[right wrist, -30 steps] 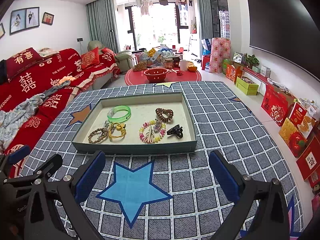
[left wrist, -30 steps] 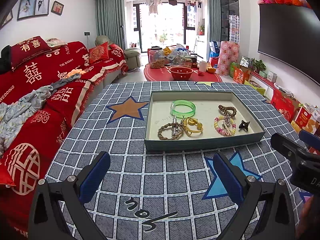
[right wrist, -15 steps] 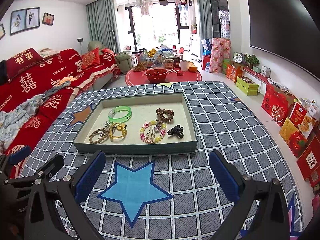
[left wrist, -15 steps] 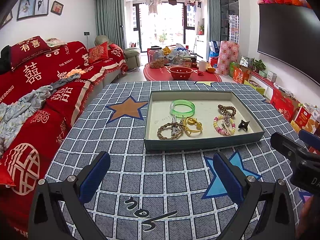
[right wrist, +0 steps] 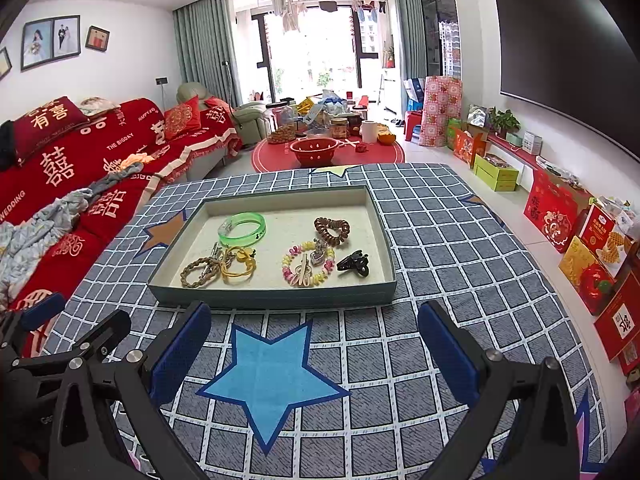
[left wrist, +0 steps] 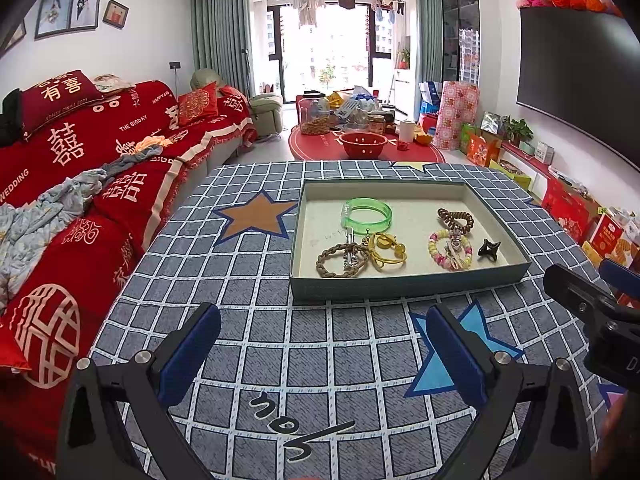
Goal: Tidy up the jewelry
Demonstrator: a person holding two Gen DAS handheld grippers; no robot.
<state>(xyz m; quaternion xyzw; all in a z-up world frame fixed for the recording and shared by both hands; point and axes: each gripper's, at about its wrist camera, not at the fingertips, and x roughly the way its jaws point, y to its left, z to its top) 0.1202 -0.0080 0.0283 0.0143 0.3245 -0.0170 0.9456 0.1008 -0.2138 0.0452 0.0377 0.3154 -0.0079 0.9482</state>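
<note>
1. Blue-padded fingers on both tools stand wide apart with nothing between them: the left gripper (left wrist: 322, 344) and the right gripper (right wrist: 312, 344) both hover over the checked tablecloth (right wrist: 440, 240), on the near side of the tray (left wrist: 400, 286), well short of its front wall.

2. Everything that counts as jewelry lies inside that shallow tray, none on the cloth around it. Toward the left sit a green bangle (left wrist: 366, 216), a braided brown bracelet (left wrist: 340, 261) with a metal clip across it, and a yellow cord bracelet (left wrist: 386, 250) that overlaps the braided one.

3. Toward the right lie a brown spiral hair tie (left wrist: 456, 219), a pastel bead bracelet (left wrist: 450, 250) with what looks like a small clip or charm resting on it (too small to be sure), and a black claw clip (left wrist: 489, 249) just beside it.

4. As a judgement, this scene fits two stages: pieces gathered in the tray awaiting sorting, or the gathering already done. The loose, overlapping left-hand cluster hints that sorting may remain, but nothing settles it.

5. Any pick from here would call for reaching over the front wall and closing on a single thin ring without dragging its neighbour.
</note>
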